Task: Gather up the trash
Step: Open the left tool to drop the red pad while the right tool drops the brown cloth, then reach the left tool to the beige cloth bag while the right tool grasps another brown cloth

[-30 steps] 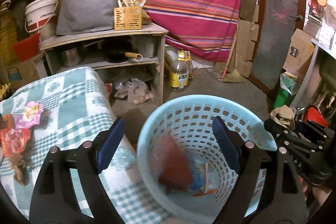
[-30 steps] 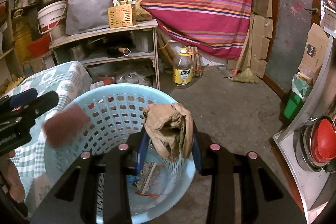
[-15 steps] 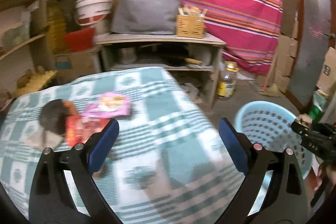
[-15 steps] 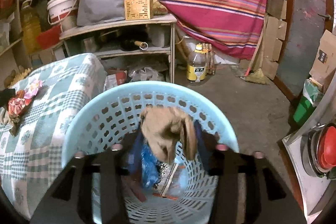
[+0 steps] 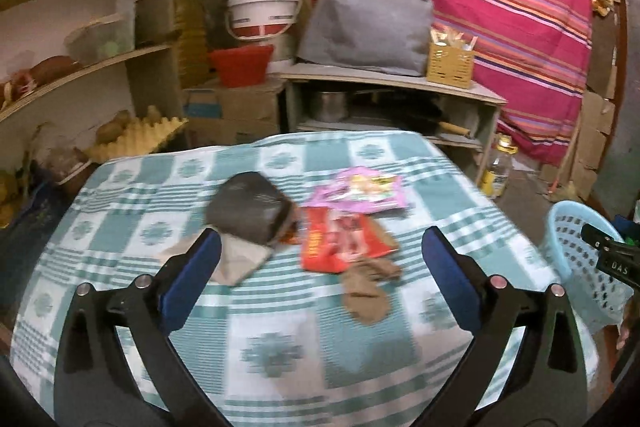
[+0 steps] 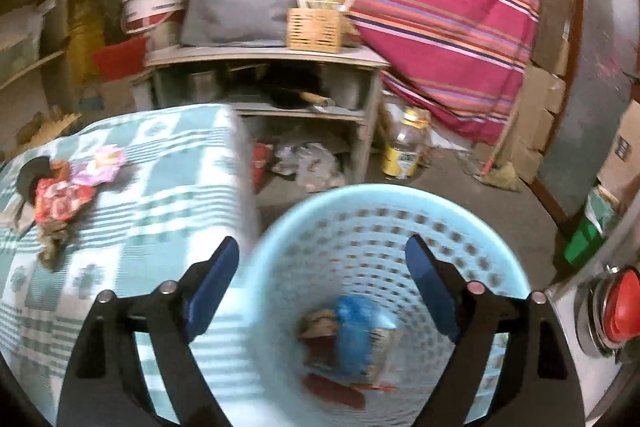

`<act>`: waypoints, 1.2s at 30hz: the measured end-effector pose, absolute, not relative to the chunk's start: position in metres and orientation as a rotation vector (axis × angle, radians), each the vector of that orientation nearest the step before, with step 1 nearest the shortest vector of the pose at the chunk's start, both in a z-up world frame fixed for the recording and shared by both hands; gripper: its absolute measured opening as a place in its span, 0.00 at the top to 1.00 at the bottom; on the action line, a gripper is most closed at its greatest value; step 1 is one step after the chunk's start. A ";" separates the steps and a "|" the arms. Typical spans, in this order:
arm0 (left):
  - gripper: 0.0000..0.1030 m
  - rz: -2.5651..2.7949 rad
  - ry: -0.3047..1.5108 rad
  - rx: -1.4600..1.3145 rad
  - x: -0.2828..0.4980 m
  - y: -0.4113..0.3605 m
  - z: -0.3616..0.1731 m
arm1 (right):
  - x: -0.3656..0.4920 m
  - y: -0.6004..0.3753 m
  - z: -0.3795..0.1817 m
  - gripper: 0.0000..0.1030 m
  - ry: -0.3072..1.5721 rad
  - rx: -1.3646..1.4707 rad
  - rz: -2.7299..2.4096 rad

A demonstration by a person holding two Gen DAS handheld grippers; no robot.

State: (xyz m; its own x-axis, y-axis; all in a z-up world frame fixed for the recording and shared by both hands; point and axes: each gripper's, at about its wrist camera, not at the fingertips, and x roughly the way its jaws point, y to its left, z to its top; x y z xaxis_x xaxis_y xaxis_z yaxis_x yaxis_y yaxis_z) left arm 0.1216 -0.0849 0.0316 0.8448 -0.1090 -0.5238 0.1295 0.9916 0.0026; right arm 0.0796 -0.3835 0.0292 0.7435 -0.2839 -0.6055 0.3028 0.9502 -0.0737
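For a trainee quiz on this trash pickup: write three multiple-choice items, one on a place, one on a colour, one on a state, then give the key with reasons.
1. Where does the red wrapper lie?
A. on the checked tablecloth
B. in the basket
C. on the floor

2. What colour is the basket?
A. yellow
B. light blue
C. grey

3. How does the right tool stand?
A. shut on a brown rag
B. shut, with nothing in it
C. open, with nothing in it

Key:
1 A: the left wrist view shows it on the cloth, beside the pink wrapper.
2 B: its perforated wall is pale blue in both views.
3 C: its jaws have just been opening and stand wide apart above the basket, nothing between them.
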 end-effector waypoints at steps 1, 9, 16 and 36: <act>0.05 -0.115 0.558 0.041 0.124 -0.077 0.030 | 0.084 -0.370 0.028 0.18 0.661 0.014 -0.302; 0.05 -0.051 0.581 0.026 0.136 -0.025 0.018 | 0.109 -0.297 0.019 0.17 0.691 -0.078 -0.195; 0.05 -0.003 0.616 0.017 0.146 0.003 0.003 | 0.125 -0.265 0.011 0.17 0.720 -0.069 -0.121; 0.05 0.064 0.681 0.052 0.174 0.040 -0.024 | 0.150 -0.236 -0.006 0.17 0.765 -0.050 -0.054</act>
State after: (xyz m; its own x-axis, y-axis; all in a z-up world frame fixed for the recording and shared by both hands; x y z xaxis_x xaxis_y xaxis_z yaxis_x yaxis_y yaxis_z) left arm 0.1743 0.0395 -0.0237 0.7751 0.0757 -0.6273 -0.0416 0.9968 0.0688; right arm 0.1504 -0.2360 -0.0059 0.7198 -0.0672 -0.6909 0.0311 0.9974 -0.0646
